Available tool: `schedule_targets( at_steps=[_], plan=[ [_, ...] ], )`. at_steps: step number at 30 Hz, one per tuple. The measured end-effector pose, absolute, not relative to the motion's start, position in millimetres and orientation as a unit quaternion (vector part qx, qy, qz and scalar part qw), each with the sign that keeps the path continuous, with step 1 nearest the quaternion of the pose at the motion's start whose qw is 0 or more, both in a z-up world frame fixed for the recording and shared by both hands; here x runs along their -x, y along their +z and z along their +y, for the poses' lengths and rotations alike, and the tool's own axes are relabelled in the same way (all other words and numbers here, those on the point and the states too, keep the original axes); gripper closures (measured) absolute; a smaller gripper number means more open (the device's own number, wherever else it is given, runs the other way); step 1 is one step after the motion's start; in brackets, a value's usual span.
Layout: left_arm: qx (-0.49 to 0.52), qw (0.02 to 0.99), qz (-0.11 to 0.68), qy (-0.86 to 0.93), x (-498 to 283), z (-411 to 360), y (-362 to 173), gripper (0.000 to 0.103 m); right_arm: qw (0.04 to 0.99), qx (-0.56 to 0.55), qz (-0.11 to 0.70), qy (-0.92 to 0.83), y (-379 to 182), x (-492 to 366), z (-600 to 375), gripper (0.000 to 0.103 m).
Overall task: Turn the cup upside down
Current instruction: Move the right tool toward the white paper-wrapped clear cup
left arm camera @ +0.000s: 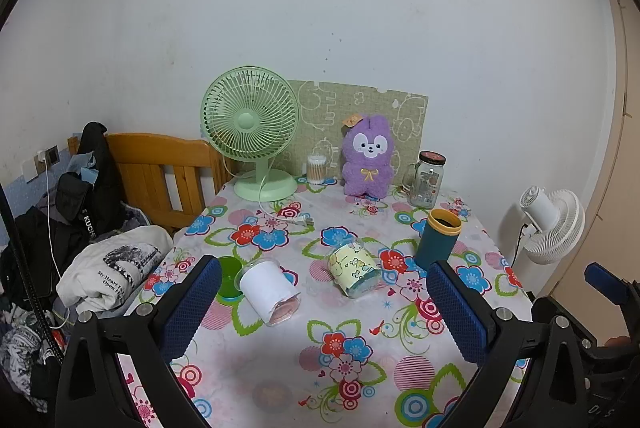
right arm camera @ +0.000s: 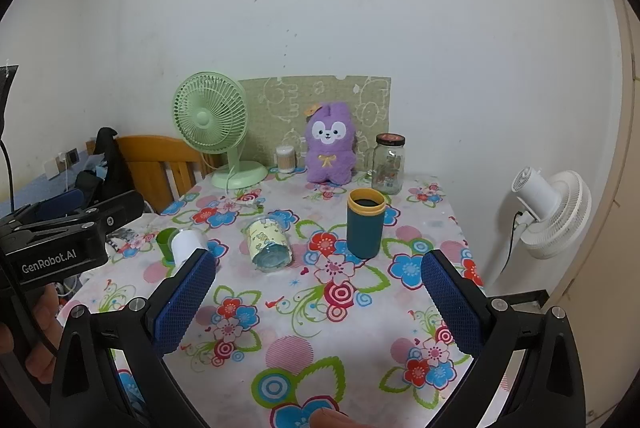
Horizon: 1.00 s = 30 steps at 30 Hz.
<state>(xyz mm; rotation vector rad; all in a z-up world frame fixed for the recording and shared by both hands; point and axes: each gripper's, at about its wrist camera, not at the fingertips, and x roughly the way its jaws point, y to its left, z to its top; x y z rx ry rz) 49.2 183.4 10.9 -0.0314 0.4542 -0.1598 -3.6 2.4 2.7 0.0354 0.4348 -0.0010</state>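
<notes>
Both the left hand-held gripper (left arm camera: pixel 324 312) and right hand-held gripper (right arm camera: pixel 318 302) hover wide and empty over the floral tabletop (right arm camera: pixel 304 344), so the approach seems barely begun; the upright teal cup with yellow rim (right arm camera: pixel 365 224) stands mid-table, awaiting a side grasp and rotation.

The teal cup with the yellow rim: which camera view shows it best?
The right wrist view. There the teal cup stands whole and upright between the open fingers. In the left wrist view, the left gripper's finger hides the lower corner of the cup.
</notes>
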Motion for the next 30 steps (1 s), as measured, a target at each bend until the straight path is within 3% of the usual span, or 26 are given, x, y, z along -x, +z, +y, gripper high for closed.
schedule_targets(
  at_steps=[15, 30],
  plan=[
    [0.029, 0.967, 0.247, -0.065, -56, 195, -1, 0.0, 0.974, -0.004, 0.227, 0.011, -4, -7, 13, 0.0],
    [0.047, 0.951, 0.305, -0.008, -87, 250, -43, 0.0, 0.957, 0.042, 0.279, 0.07, -31, -69, 63, 0.0]
  ],
)
